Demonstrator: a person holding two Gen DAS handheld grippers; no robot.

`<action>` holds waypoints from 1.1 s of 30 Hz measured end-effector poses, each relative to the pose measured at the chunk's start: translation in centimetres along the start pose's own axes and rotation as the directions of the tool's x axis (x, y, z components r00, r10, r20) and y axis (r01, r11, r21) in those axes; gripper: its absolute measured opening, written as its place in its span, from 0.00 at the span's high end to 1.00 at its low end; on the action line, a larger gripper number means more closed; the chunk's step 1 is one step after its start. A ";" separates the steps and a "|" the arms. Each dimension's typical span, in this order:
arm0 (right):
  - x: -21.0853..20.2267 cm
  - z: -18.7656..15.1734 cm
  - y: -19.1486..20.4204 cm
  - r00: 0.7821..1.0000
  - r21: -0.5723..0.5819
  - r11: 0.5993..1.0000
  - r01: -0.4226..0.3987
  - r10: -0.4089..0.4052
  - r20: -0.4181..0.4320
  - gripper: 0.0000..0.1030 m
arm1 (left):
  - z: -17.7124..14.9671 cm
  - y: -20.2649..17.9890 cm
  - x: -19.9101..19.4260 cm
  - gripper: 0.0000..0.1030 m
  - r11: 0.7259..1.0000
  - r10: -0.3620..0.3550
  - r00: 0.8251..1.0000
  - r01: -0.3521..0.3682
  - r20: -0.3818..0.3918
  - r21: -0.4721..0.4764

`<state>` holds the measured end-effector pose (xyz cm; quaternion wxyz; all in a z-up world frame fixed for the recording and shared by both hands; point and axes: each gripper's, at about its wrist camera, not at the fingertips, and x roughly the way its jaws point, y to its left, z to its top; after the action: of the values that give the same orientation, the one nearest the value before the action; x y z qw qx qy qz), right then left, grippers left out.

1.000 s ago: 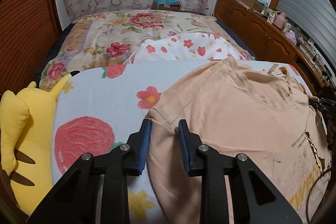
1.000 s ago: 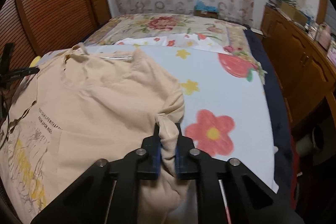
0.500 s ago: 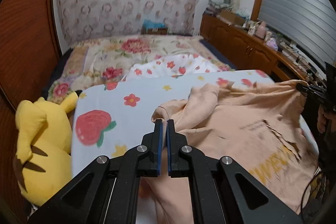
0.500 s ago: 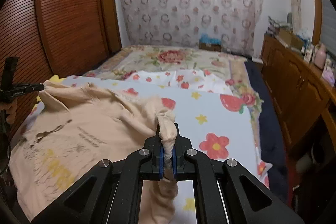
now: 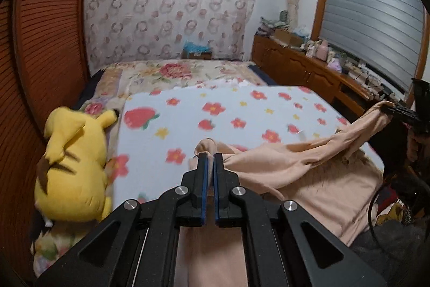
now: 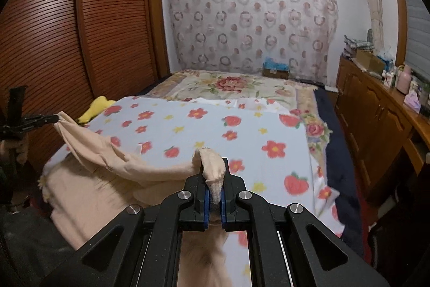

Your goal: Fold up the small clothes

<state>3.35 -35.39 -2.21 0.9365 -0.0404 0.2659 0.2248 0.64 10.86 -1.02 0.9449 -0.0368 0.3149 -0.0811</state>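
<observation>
Peach shirt [image 5: 295, 166] hangs stretched crosswise over the bed's flowered blanket [image 5: 228, 109], long axis running tool to tool. My left tool [image 5: 210, 166] and right tool [image 6: 213, 179] each pinch a bunched corner. Only the left view shows the yellow plush [image 5: 72, 160] whole.

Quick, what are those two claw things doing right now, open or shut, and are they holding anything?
Left gripper: closed, pinching one corner of the peach T-shirt.
Right gripper: closed, pinching another bunched corner of the same shirt.
</observation>
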 end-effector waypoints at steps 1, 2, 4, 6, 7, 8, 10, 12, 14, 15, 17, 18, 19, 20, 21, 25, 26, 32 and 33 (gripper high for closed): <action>-0.5 -0.5 0.1 1.000 -0.007 1.000 0.000 0.000 -0.027 0.95 | -0.6 0.1 -0.2 0.96 1.000 0.004 1.000 -0.004 -0.006 -0.006; -0.4 -0.9 0.2 0.999 -0.017 1.000 0.007 -0.007 -0.046 0.95 | -1.3 0.3 -0.4 0.96 1.000 0.006 1.000 -0.006 -0.017 -0.015; -0.1 -1.8 0.1 0.996 -0.012 1.000 0.008 -0.009 -0.088 0.95 | -2.8 0.5 -0.4 0.96 1.000 0.010 0.999 -0.011 -0.050 -0.020; 0.7 -2.8 -0.4 0.992 0.025 1.000 0.006 -0.002 -0.127 0.95 | -3.9 0.8 0.0 0.96 1.000 0.023 0.997 -0.025 -0.073 -0.016; 1.3 -3.4 -0.5 0.989 0.036 0.999 0.003 0.003 -0.148 0.95 | -4.4 0.8 -0.2 0.96 0.999 0.030 0.996 -0.031 -0.080 -0.018; 2.0 -3.8 -0.7 0.985 0.042 0.999 0.003 0.004 -0.172 0.95 | -4.8 1.0 -0.1 0.96 0.999 0.038 0.995 -0.041 -0.088 -0.023; 3.0 -4.0 -1.2 0.981 0.051 0.999 0.010 0.000 -0.192 0.95 | -4.9 1.4 0.0 0.92 0.998 0.047 0.995 -0.050 -0.087 -0.029; 3.3 -3.7 -1.6 0.982 0.060 0.998 0.017 -0.006 -0.189 0.90 | -4.6 1.9 0.1 0.65 0.997 0.066 0.995 -0.069 -0.081 -0.036; 3.6 -2.4 -1.3 0.984 0.046 0.998 0.036 -0.027 -0.176 0.81 | -3.8 2.0 0.3 0.53 0.997 0.059 0.996 -0.062 -0.063 -0.040; 3.6 -1.9 -1.1 0.986 0.036 0.998 0.043 -0.036 -0.165 0.76 | -3.3 2.0 0.7 0.48 0.998 0.054 0.997 -0.056 -0.059 -0.039; 3.4 -1.2 -0.2 0.988 0.021 0.998 0.051 -0.048 -0.145 0.74 | -2.8 1.9 1.1 0.37 0.998 0.062 0.996 -0.063 -0.057 -0.025; 3.8 -1.0 0.0 0.989 0.010 0.999 0.052 -0.050 -0.140 0.71 | -2.3 1.7 1.7 0.33 0.998 0.061 0.997 -0.061 -0.052 -0.009; 3.7 -0.7 0.1 0.989 -0.003 0.998 0.058 -0.058 -0.134 0.65 | -2.1 1.6 2.1 0.33 0.998 0.057 0.997 -0.057 -0.053 -0.003; 3.8 -0.3 0.3 0.990 -0.016 0.998 0.067 -0.068 -0.125 0.62 | -1.7 1.5 2.7 0.33 0.999 0.050 0.997 -0.050 -0.057 0.004; 4.2 -0.5 0.2 0.990 -0.022 0.997 0.069 -0.071 -0.118 0.60 | -1.4 1.4 3.4 0.33 0.999 0.045 0.997 -0.045 -0.064 0.007; 6.4 -0.4 -0.5 0.989 -0.020 0.997 0.076 -0.078 -0.123 0.56 | -0.6 1.6 6.4 0.29 0.999 0.047 0.995 -0.047 -0.091 -0.001; 7.3 -0.9 -0.7 0.988 -0.017 0.997 0.074 -0.076 -0.137 0.56 | -0.4 1.7 7.0 0.29 0.999 0.043 0.994 -0.044 -0.101 -0.004; 11.2 -3.0 -1.3 0.971 0.020 0.998 0.053 -0.047 -0.233 0.56 | -0.7 2.5 10.6 0.29 0.999 0.033 0.981 -0.037 -0.192 -0.015; 11.6 -3.2 -1.4 0.969 0.028 0.998 0.050 -0.041 -0.242 0.56 | -0.8 2.5 11.0 0.29 0.999 0.030 0.978 -0.034 -0.209 -0.016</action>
<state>11.20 -32.61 -10.93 0.9028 -0.0577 0.3804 0.1922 9.17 11.37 -8.47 0.9076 -0.0321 0.4134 -0.0661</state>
